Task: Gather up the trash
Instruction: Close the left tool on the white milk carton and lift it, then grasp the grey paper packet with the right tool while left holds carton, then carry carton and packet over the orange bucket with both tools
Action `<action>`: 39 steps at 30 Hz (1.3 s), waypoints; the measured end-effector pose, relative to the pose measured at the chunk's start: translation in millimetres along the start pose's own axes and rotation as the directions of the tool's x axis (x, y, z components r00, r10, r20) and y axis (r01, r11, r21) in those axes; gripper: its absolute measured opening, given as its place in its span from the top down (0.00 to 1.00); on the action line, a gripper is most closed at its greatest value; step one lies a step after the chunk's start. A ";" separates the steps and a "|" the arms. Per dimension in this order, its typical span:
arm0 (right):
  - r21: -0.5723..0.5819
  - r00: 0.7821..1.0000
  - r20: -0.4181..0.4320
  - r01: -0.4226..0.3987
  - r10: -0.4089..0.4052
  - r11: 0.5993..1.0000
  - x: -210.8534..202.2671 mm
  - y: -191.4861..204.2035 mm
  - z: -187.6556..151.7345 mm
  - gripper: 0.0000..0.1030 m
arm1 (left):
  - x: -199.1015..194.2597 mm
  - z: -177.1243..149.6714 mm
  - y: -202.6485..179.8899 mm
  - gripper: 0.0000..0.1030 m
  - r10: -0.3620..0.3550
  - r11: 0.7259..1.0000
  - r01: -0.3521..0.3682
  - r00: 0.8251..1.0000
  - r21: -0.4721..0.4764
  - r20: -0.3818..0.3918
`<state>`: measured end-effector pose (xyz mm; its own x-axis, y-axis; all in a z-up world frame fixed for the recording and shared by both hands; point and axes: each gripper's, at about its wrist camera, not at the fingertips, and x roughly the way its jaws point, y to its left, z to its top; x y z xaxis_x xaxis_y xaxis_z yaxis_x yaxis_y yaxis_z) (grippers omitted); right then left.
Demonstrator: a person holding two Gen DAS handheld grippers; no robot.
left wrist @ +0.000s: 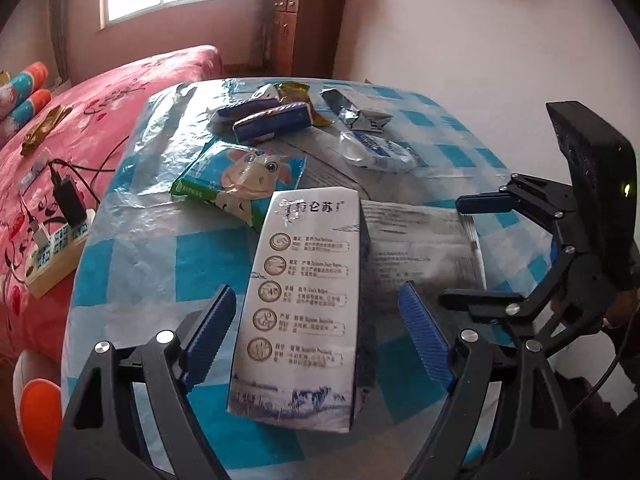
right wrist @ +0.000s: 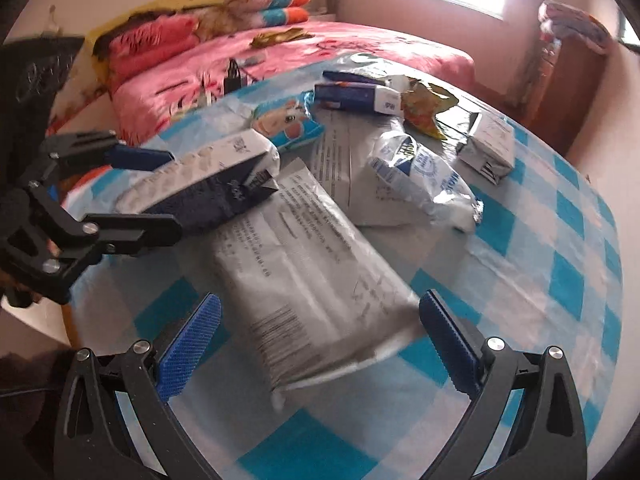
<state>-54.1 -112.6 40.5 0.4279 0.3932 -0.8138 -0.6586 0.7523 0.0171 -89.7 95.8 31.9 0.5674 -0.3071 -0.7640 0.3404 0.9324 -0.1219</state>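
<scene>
Straddling a white milk carton (left wrist: 304,300), the left gripper (left wrist: 320,340) stands with its blue fingers (left wrist: 208,336) well apart; neither pad presses the carton, which lies on the blue-checked tablecloth (left wrist: 132,264) between them. At ten o'clock from the carton lies a cow-print packet (left wrist: 244,176); at twelve o'clock, farther back, two dark blue boxes (left wrist: 272,120), and at one o'clock a silver wrapper (left wrist: 356,114) and a crumpled white-and-blue bag (left wrist: 380,150). A grey printed pouch (left wrist: 420,244) lies just right of the carton, partly under it. At three o'clock the right gripper (left wrist: 468,248) reaches in over that pouch.

In the right wrist view, the right gripper (right wrist: 320,340) also has its fingers (right wrist: 192,348) spread wide, with the grey pouch's (right wrist: 312,280) near end between them, untouched as far as shows. At ten o'clock the left gripper (right wrist: 156,196) brackets the carton (right wrist: 208,176). A pink bed (right wrist: 320,48) lies behind.
</scene>
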 end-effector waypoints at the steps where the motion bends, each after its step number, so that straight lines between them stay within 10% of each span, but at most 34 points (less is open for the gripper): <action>1: -0.016 1.000 0.001 0.000 0.000 1.000 2.0 1.4 0.8 0.04 | 1.6 0.3 0.3 0.26 0.003 1.000 -0.003 1.000 -0.006 -0.001; 19: 0.011 0.995 -0.029 -0.092 0.092 0.996 26.2 9.5 8.7 0.06 | 1.8 -12.4 9.9 0.38 0.034 0.993 -0.030 0.999 -0.115 0.037; 24: 0.065 0.996 -0.020 -0.086 0.087 0.994 18.8 11.4 8.3 0.27 | -8.7 -16.4 17.3 0.38 0.046 0.988 -0.037 0.997 -0.150 0.063; 39: 0.124 0.998 0.046 -0.047 0.041 0.991 -1.1 43.5 2.5 0.36 | -38.8 -36.5 34.8 0.38 0.099 0.978 -0.077 0.990 -0.195 0.101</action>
<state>-81.7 -79.0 43.6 0.4285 0.4482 -0.7845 -0.5963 0.7926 0.1271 -127.3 147.1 34.1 0.6711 -0.2313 -0.7044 0.1423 0.9726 -0.1839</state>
